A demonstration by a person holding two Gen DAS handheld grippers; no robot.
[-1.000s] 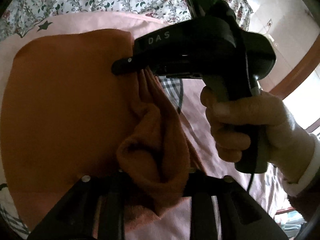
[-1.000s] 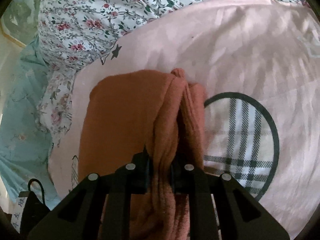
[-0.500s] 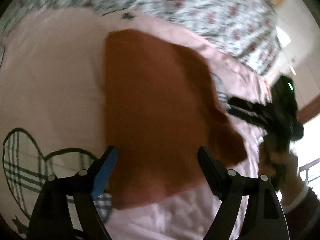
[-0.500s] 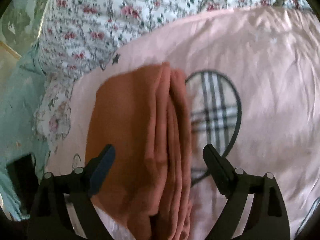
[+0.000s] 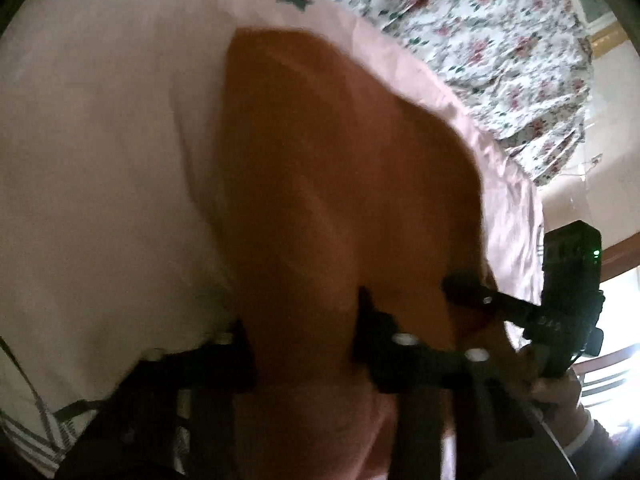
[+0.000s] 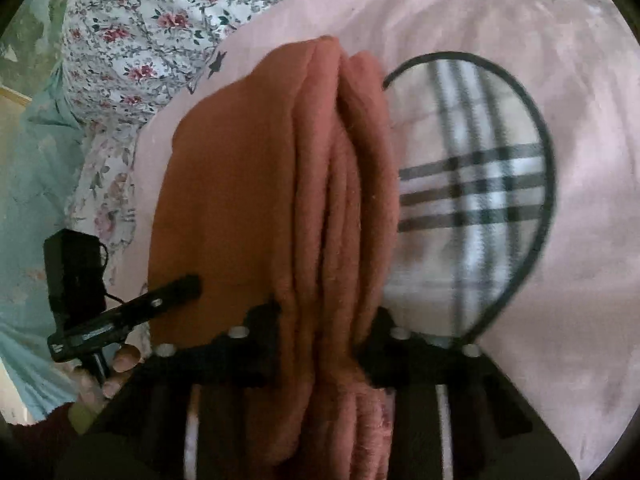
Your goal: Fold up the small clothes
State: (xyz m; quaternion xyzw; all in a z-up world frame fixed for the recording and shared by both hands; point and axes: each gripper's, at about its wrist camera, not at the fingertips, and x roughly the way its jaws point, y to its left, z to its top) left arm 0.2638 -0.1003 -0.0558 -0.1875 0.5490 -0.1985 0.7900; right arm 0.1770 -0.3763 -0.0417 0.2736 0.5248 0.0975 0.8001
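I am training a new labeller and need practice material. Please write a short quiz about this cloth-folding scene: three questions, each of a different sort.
1. True or false: the orange cloth lies on a pink sheet.
2. In the right wrist view, the ringed patch to the right of the cloth shows: A) flowers, B) plaid stripes, C) stars.
3. What fills the gap between the fingers of the right tongs?
Key: 1 true; 2 B; 3 the stacked folds of the orange cloth.
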